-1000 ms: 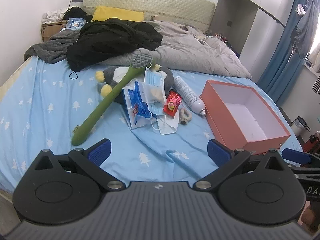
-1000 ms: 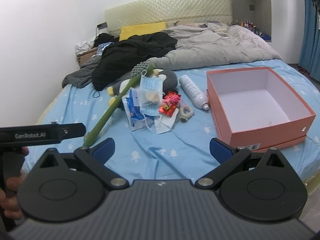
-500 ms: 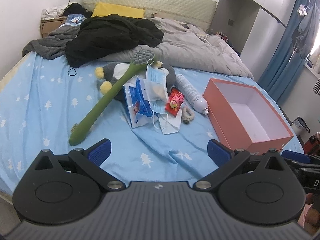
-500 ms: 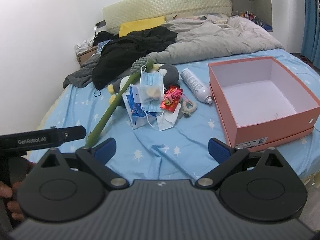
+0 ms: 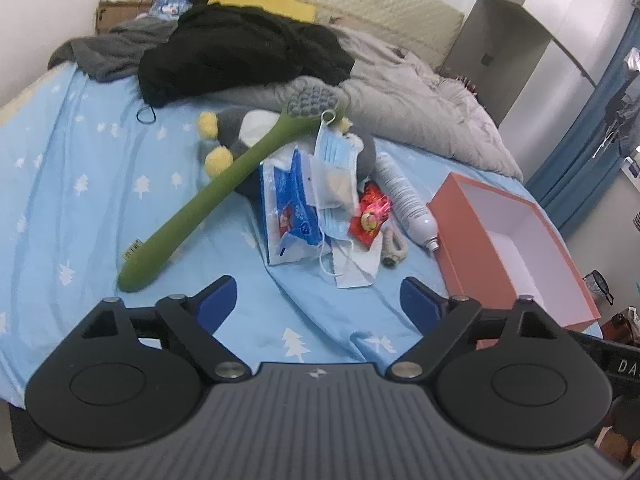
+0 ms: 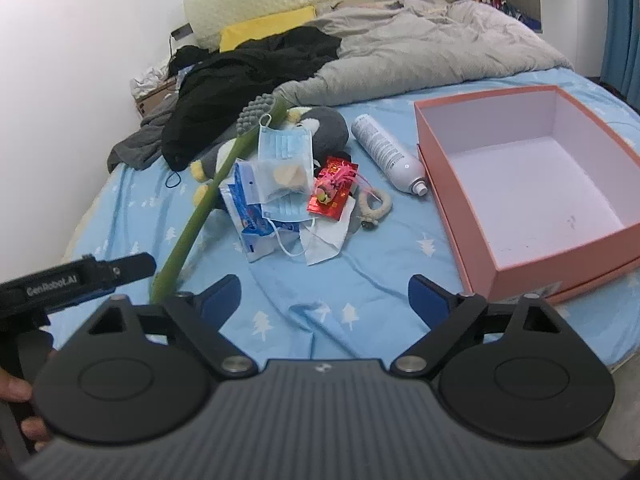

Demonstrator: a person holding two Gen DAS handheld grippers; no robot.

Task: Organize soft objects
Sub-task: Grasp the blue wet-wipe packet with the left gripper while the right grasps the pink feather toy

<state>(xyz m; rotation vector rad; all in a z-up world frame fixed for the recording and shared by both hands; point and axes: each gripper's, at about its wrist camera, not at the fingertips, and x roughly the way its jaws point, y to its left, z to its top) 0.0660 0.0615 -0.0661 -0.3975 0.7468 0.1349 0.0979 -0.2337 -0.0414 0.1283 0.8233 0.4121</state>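
Looking down over my two tongs, I count one bed with a pale blue tree-print sheet (image 5: pixel 100 184), one rumpled grey duvet (image 6: pixel 420 40), one heap of black clothing (image 5: pixel 240 52) and one yellow pillow (image 5: pixel 264 4) at the headboard. One open salmon-pink cardboard box with a white inside (image 6: pixel 532 168) sits on the sheet at the right, nothing in it.

Next comes one long green silicone brush with a grey nubbed head (image 5: pixel 224 184), lying aslant across one grey-and-white plush penguin with yellow feet (image 5: pixel 248 128). One white spray can (image 6: pixel 386 148) lies on its side between the pile and the box. The small pile holds one blue-and-white plastic wipes pack (image 5: pixel 290 208), at least two blue face masks (image 6: pixel 284 144), one clear pouch with pale pads on top of them, one red foil packet (image 6: pixel 332 192), one white tissue (image 6: pixel 328 240) and one cream rope ring (image 6: pixel 374 206).

My left gripper (image 5: pixel 318 306) has just been closing a little, yet its blue pads stand wide apart with only sheet between them. My right gripper (image 6: pixel 324 300) has done likewise and grasps nothing. The soft pile lies ahead of both, well beyond the fingertips; the brush handle's end is near the left tong's left finger.
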